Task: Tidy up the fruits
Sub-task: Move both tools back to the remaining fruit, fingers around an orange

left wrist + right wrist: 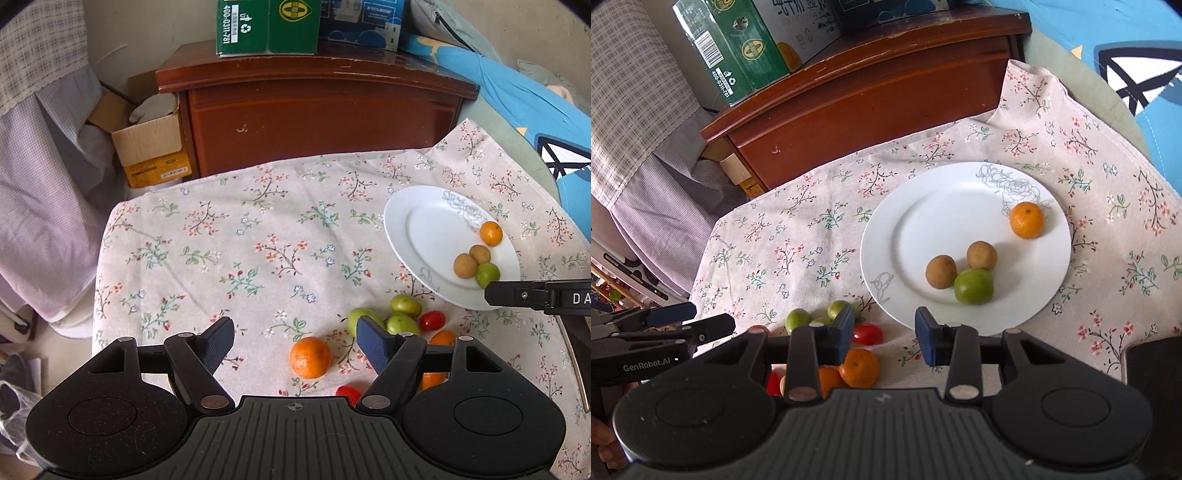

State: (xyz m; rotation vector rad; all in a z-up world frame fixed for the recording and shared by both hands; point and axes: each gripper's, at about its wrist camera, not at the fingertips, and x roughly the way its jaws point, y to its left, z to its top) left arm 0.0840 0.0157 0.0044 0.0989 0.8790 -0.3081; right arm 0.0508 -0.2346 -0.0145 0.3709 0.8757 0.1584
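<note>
plate (pixel 923 206) white, grey rose | tablecloth (pixel 258 236) beige, floral | cabinet (pixel 314 122) red-brown

floral cloth (pixel 1071 155) over table: white plate (pixel 923 206), loose fruit pile (pixel 402 317) beside it.

One plate (pixel 912 206) — on it two brown fruits (pixel 940 271), one orange (pixel 1027 219), one green fruit (pixel 973 286).

A dark red-brown wooden cabinet (pixel 317 110) fills the upper middle of the left wrist frame, with a green carton (pixel 267 26) and a blue box (pixel 364 22) on top. At upper left hangs a checked curtain (pixel 40 62) before a pale wall (pixel 147 29); below it stands an open cardboard box (pixel 151 147). Soft daylight falls on the flowered tablecloth (pixel 236 251)
</note>
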